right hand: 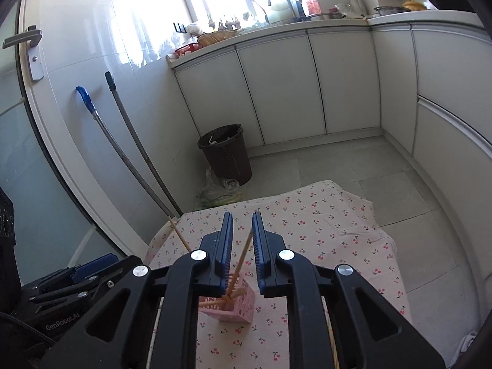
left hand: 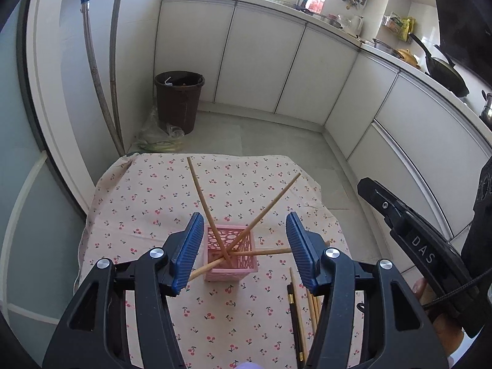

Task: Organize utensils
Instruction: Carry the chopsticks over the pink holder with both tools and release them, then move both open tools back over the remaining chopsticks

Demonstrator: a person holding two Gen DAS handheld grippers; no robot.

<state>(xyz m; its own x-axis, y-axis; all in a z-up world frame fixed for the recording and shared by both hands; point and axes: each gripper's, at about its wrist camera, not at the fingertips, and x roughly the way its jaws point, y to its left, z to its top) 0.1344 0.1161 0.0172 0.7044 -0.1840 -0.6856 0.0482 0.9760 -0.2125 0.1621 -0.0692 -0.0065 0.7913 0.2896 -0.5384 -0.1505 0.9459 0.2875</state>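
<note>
A pink lattice holder [left hand: 229, 261] stands on the cherry-print tablecloth [left hand: 138, 215] with several wooden chopsticks [left hand: 200, 190] fanning out of it. My left gripper [left hand: 244, 218] hovers open above and around the holder, with nothing pressed between its pads. Loose wooden chopsticks [left hand: 312, 307] and a black pair [left hand: 293, 313] lie to the holder's right. In the right wrist view my right gripper [right hand: 242, 218] is over the holder [right hand: 243, 306], its jaws a little apart. One chopstick [right hand: 246, 246] stands between them in the holder, leaning by the right pad, not clamped.
The small table ends just beyond the holder, with grey floor tiles behind. A brown bin [left hand: 178, 101], a plastic bag [left hand: 160, 138] and two mop handles [left hand: 101, 92] stand at the far left. White cabinets [left hand: 261, 61] line the back and right.
</note>
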